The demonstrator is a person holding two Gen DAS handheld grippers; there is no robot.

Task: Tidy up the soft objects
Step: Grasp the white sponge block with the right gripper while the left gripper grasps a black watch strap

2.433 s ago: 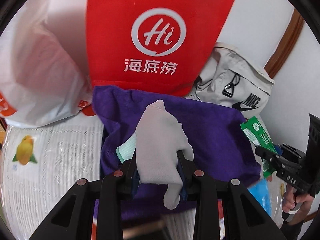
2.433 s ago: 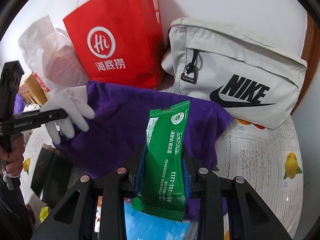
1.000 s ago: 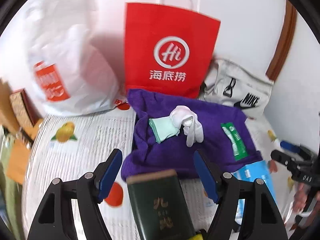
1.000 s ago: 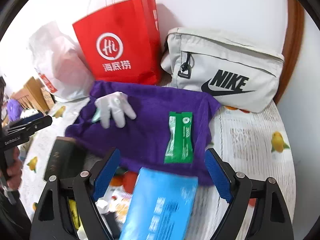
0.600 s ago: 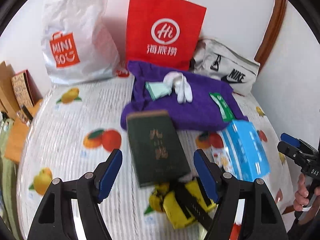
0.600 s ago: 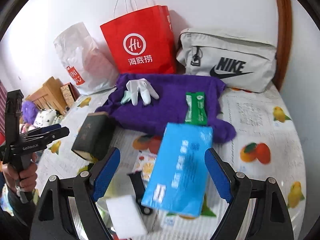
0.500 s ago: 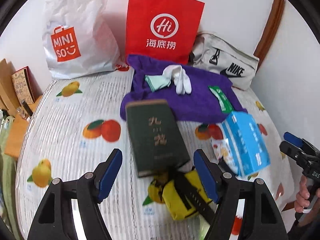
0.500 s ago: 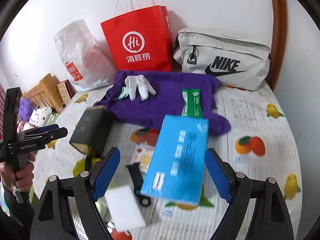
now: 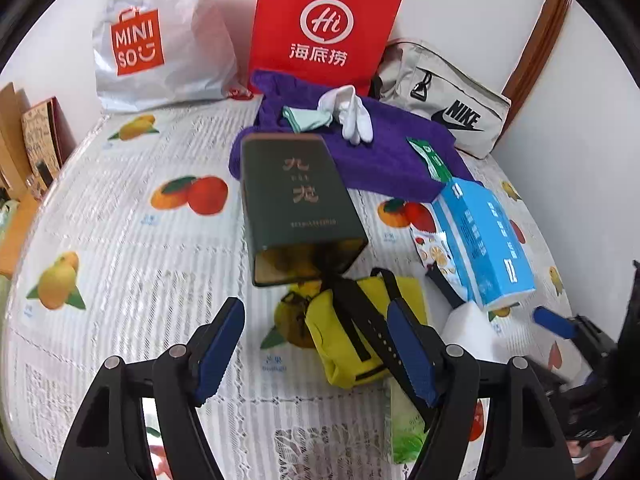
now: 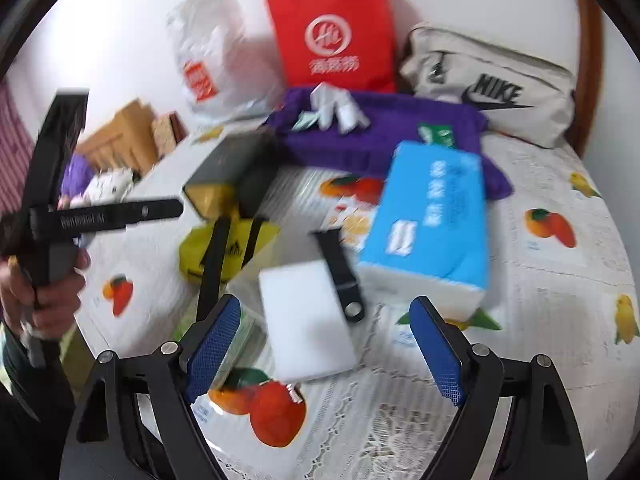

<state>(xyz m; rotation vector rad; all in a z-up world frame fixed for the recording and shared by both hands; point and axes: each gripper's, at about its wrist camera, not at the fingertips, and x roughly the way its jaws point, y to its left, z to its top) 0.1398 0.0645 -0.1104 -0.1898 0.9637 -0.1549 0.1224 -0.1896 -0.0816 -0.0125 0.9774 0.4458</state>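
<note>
I take the purple towel (image 9: 376,156) as my landmark: it lies spread at the far side of the fruit-print tablecloth (image 9: 120,248), in front of the red paper bag (image 9: 324,24), and in my judgement it is the collecting spot for soft things, since the white glove (image 9: 352,114) and the pale green cloth (image 9: 306,118) lie on its far part and the green sachet (image 9: 430,158) sits on its right edge. Nearer me than the towel, the blue tissue pack (image 9: 480,236) and the dark green box (image 9: 296,200) both overlap its near edge. Nearer again lie the yellow pouch (image 9: 344,340) with its black strap, and a white sponge (image 10: 306,320), which I read as the soft pieces left to move. My left gripper (image 9: 316,348) hovers over the pouch with jaws spread wide and empty; my right gripper (image 10: 324,348) hangs above the sponge, equally wide, holding nothing. Open cloth lies left of the towel; right of it, the table edge and wall crowd in.
</note>
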